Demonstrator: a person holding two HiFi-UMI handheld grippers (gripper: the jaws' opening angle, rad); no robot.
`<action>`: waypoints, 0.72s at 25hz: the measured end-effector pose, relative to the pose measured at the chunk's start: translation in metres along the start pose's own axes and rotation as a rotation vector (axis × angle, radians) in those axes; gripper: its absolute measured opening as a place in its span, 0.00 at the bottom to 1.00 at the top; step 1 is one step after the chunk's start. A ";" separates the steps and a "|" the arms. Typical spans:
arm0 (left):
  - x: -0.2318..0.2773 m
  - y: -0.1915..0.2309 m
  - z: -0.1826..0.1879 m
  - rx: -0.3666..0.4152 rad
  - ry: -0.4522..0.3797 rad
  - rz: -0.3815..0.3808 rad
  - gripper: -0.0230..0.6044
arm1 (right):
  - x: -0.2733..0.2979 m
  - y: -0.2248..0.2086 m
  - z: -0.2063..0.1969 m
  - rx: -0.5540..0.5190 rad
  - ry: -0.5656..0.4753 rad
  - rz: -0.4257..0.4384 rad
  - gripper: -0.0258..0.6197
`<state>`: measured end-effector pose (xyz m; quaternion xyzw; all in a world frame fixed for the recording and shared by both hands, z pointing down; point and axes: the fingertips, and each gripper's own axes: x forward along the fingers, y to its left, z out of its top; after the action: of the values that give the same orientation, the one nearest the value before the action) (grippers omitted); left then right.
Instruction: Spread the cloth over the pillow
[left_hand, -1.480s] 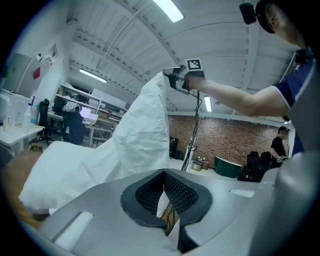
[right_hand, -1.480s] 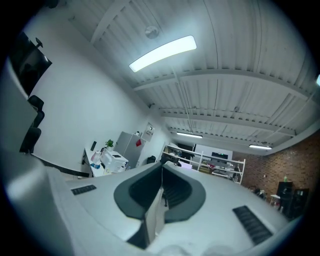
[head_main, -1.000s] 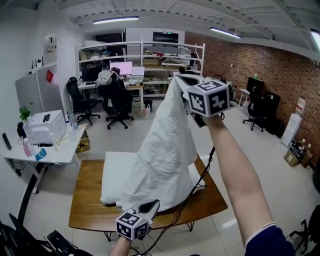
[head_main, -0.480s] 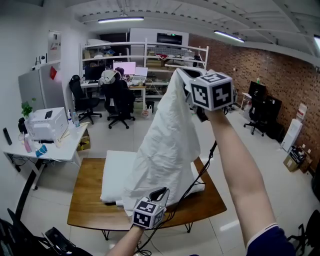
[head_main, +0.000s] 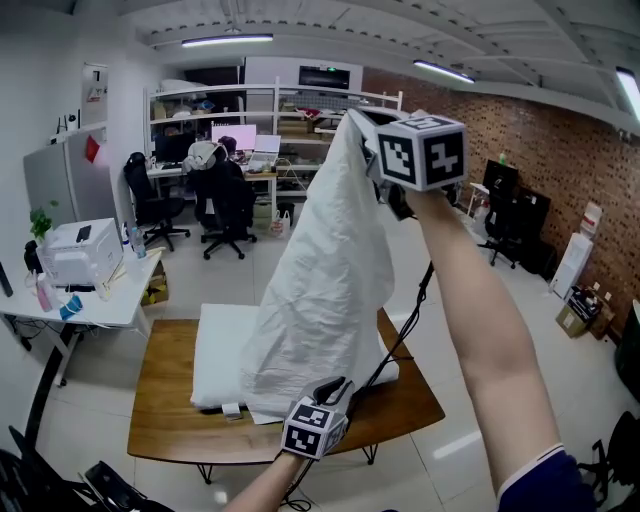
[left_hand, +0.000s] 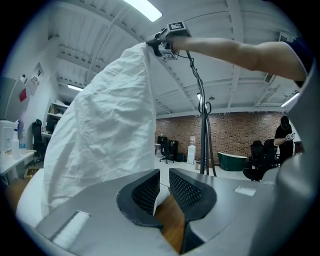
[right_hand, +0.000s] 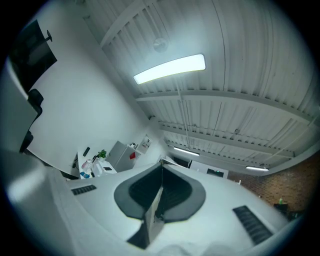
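The right gripper (head_main: 366, 122) jaws clamp the crumpled white cloth (head_main: 320, 290) high over the flat white pillow (head_main: 215, 350), while the left gripper (head_main: 336, 386), at the cloth's 6 o'clock, has narrow jaws just opening around its hem, so I'd regrip a lower corner before sweeping toward 9 o'clock.

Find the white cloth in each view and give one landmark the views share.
Head view: cloth hangs mid-frame, from the raised right tool down to the pillow.
Left gripper view: the cloth fills the left half, draping from top centre.
Right gripper view: only a thin edge, pinched between the shut jaws, low centre.
Shared landmark: the right tool gripping the cloth's top corner.
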<state>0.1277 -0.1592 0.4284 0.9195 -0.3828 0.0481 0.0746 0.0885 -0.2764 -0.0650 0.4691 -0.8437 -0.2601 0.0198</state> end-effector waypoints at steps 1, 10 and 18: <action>0.002 -0.001 -0.009 -0.007 0.021 0.001 0.13 | -0.001 -0.001 0.005 -0.001 -0.007 -0.003 0.04; 0.023 0.007 -0.010 0.076 0.001 0.205 0.49 | -0.013 0.001 0.021 -0.021 -0.016 -0.006 0.04; 0.034 0.039 0.006 0.144 0.010 0.356 0.29 | -0.023 0.000 0.018 -0.014 -0.015 -0.007 0.04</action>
<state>0.1244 -0.2110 0.4311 0.8400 -0.5347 0.0924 0.0008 0.0960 -0.2501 -0.0758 0.4700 -0.8403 -0.2695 0.0155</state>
